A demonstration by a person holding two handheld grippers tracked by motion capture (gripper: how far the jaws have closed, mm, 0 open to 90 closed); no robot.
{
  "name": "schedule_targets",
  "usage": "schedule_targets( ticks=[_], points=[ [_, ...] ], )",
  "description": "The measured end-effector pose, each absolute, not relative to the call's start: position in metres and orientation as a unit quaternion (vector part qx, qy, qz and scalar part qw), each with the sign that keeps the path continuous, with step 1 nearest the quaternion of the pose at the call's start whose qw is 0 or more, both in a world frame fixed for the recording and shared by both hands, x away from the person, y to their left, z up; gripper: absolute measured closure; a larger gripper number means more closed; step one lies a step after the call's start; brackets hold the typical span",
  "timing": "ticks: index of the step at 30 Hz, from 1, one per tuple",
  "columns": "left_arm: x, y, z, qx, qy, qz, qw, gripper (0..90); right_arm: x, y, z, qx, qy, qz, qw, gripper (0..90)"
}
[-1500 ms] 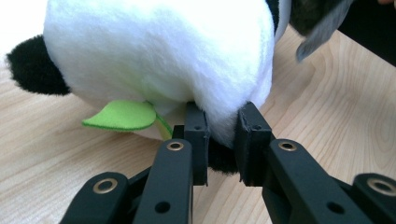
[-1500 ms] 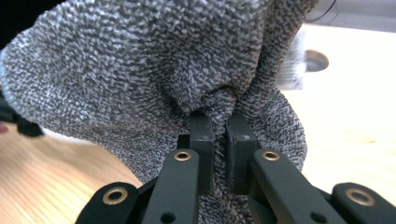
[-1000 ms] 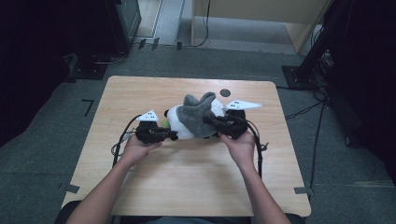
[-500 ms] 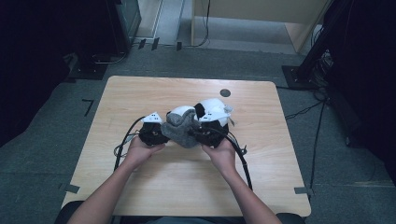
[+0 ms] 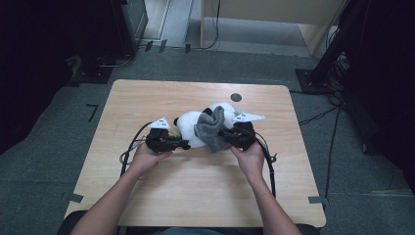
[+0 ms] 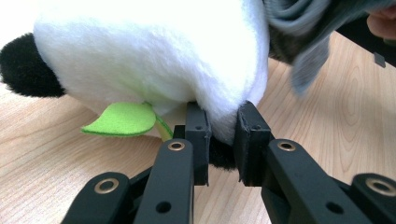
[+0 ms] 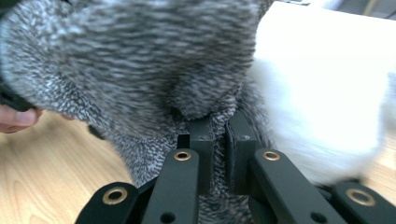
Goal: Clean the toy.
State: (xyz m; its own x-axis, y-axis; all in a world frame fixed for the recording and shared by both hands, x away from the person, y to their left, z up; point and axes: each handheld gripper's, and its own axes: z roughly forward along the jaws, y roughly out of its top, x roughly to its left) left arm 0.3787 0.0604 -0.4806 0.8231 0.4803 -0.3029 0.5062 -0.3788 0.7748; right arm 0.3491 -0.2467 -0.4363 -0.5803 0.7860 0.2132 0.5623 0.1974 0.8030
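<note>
A white and black plush panda [image 5: 188,128] lies on the wooden table [image 5: 195,191], with a green felt leaf [image 6: 122,119] under it. My left gripper [image 5: 186,145] comes at it from the left and is shut on a fold of the white plush [image 6: 154,56], pinched between its pads [image 6: 223,119]. A grey knit sock [image 5: 210,129] is draped across the panda's middle. My right gripper [image 5: 221,139] comes from the right and is shut on the sock's fabric [image 7: 130,60], seen close up at its jaws [image 7: 218,128], with white plush [image 7: 322,79] beside it.
A small dark round spot [image 5: 236,97] marks the table near its far edge. Black cables [image 5: 270,161] trail from both grippers along the person's forearms. Dark equipment and cords stand on the floor beyond the table.
The right gripper has come down toward the table with the sock, which now hangs lower over the panda instead of being lifted above it. The left gripper has kept still.
</note>
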Motion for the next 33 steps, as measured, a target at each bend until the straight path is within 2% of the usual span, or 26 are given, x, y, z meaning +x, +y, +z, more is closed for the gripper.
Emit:
schedule_targets(
  ticks=[14, 24, 33],
  points=[
    [0.382, 0.067, -0.480, 0.831, 0.301, -0.013, 0.467, 78.5, 0.357, -0.297, -0.437, 0.501, 0.728, 0.440, 0.161, 85.5],
    [0.386, 0.079, -0.479, 0.833, 0.302, -0.002, 0.463, 78.4, 0.367, -0.328, -0.451, 0.553, 0.707, 0.406, 0.171, 85.6],
    [0.382, 0.080, -0.476, 0.838, 0.263, -0.019, 0.478, 79.6, 0.350, -0.336, -0.413, 0.514, 0.687, 0.479, 0.188, 85.5]
  ],
)
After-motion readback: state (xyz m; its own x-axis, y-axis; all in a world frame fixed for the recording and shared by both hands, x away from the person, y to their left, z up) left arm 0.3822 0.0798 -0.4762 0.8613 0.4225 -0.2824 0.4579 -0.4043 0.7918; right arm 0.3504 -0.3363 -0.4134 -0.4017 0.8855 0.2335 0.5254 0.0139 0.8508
